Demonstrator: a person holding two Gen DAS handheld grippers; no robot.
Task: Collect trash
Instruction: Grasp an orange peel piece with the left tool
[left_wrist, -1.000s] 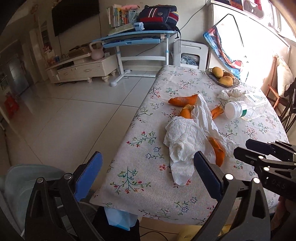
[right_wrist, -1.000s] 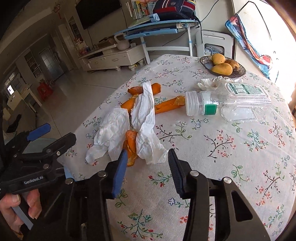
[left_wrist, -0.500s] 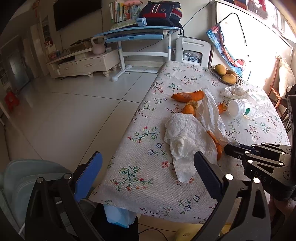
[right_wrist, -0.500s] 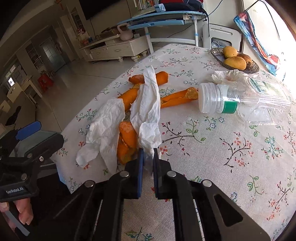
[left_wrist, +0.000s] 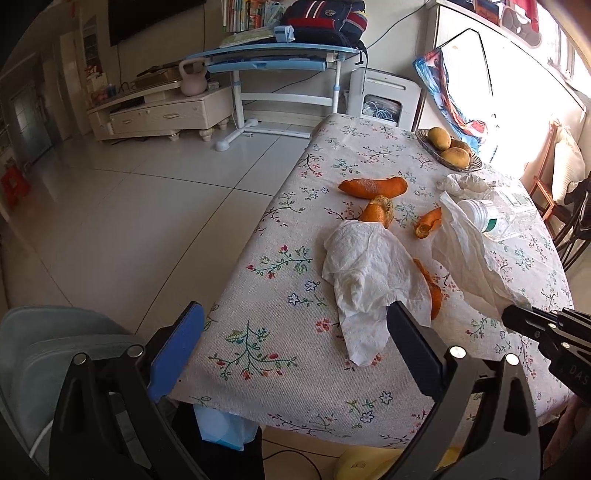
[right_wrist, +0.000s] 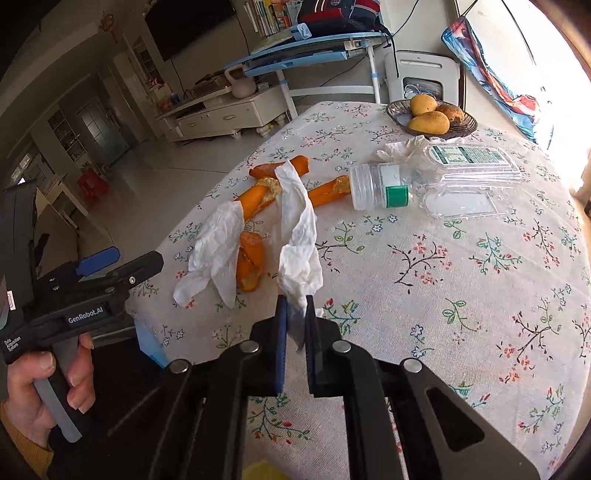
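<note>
- Left wrist view: the left gripper (left_wrist: 295, 347) hangs just off the near edge of the tabletop (left_wrist: 266, 317), its fingers (left_wrist: 176, 347) spread wide with nothing between them.
- A crumpled white tissue (left_wrist: 364, 280) lies on the floral cloth just beyond the right finger, near the tabletop's near edge, its far end draped over an orange peel (left_wrist: 376, 214).
- More peel lies around it: a long piece (left_wrist: 373, 185) farther off, a small curl (left_wrist: 428, 224) to the right, and a strip (left_wrist: 430, 288) touching the tissue's right side.
- The right gripper (left_wrist: 517, 316) enters from the right, holding a second tissue (left_wrist: 469, 258) lifted off the cloth.
- Bare cloth stretches along the tabletop's left edge; beyond that edge is open tiled floor (left_wrist: 122, 229).
- Right wrist view: the right gripper (right_wrist: 294, 317) has its fingers (right_wrist: 281, 325) closed on the lower end of the second tissue (right_wrist: 299, 229), which stands up from them.
- Beyond it a clear plastic bottle (right_wrist: 436, 181) lies on its side, with a bowl of mangoes (right_wrist: 430, 116) near the far edge.
- The right and near parts of the cloth are open.
- The left gripper (right_wrist: 122, 266) sits at the left, off the tabletop's edge.
</note>
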